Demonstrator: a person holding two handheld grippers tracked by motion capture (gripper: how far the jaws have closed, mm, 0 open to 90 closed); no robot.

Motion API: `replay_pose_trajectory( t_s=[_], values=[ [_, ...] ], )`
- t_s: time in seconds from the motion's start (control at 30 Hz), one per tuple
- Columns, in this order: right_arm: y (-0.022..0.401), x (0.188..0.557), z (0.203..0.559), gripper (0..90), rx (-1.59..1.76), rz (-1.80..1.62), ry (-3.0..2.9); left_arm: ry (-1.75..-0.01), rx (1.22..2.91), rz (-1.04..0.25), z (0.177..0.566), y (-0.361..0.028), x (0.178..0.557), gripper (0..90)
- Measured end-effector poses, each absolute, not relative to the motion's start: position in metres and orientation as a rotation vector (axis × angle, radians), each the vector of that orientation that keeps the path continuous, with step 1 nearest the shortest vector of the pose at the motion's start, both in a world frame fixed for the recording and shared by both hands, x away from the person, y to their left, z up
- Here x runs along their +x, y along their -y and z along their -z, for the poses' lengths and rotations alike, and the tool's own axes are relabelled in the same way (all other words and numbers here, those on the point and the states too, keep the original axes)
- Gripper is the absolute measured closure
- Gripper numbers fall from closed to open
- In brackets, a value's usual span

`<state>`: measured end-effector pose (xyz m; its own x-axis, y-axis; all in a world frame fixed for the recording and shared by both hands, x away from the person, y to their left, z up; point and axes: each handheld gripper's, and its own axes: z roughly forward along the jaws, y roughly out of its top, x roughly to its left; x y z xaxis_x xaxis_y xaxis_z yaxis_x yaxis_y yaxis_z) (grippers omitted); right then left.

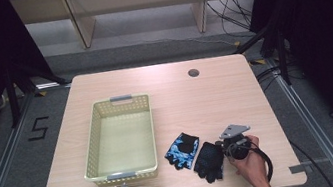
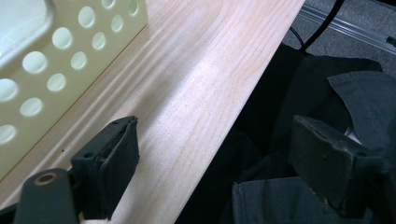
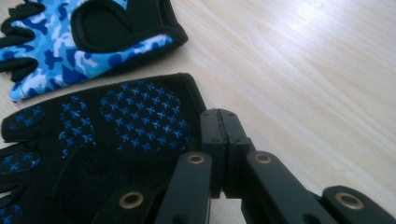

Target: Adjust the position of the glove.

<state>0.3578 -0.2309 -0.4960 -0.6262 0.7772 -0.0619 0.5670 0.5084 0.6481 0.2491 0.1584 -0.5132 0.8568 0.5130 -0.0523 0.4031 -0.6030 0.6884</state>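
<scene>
Two fingerless gloves (image 1: 195, 153) lie beside an empty basket (image 1: 92, 144) as the right tongs (image 3: 223, 140), clamped shut on the black glove's (image 3: 102, 154) edge, prepare a lift; the left tongs (image 2: 224, 163) wait open at the table (image 2: 196, 79) edge

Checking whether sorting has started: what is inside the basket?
The basket looks empty; its floor is bare. Both gloves, the blue one and the black one, lie on the table beside it.
</scene>
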Motion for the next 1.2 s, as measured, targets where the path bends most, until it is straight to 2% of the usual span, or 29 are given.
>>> replay_pose_trajectory(
  t_s=[0.3, 0.53, 0.77, 1.0, 1.2],
  values=[
    [0.235, 0.345, 0.496, 90.0, 1.181, -0.836, -2.405, -0.668, 2.292, -0.204, 0.512, -0.159, 0.248, 15.9],
    [0.242, 0.311, 0.492, 90.0, 1.349, -0.809, -2.349, -0.664, 2.296, -0.203, 0.512, -0.16, 0.249, 15.9],
    [0.242, 0.292, 0.49, 89.0, 1.348, -0.823, -2.342, -0.661, 2.3, -0.205, 0.512, -0.16, 0.249, 15.9],
    [0.239, 0.295, 0.478, 85.1, 1.167, -0.876, -2.333, -0.663, 2.295, -0.205, 0.512, -0.16, 0.249, 15.9],
    [0.227, 0.319, 0.468, 79.0, 1.049, -0.884, -2.328, -0.668, 2.293, -0.209, 0.512, -0.16, 0.249, 15.9]
  ],
)
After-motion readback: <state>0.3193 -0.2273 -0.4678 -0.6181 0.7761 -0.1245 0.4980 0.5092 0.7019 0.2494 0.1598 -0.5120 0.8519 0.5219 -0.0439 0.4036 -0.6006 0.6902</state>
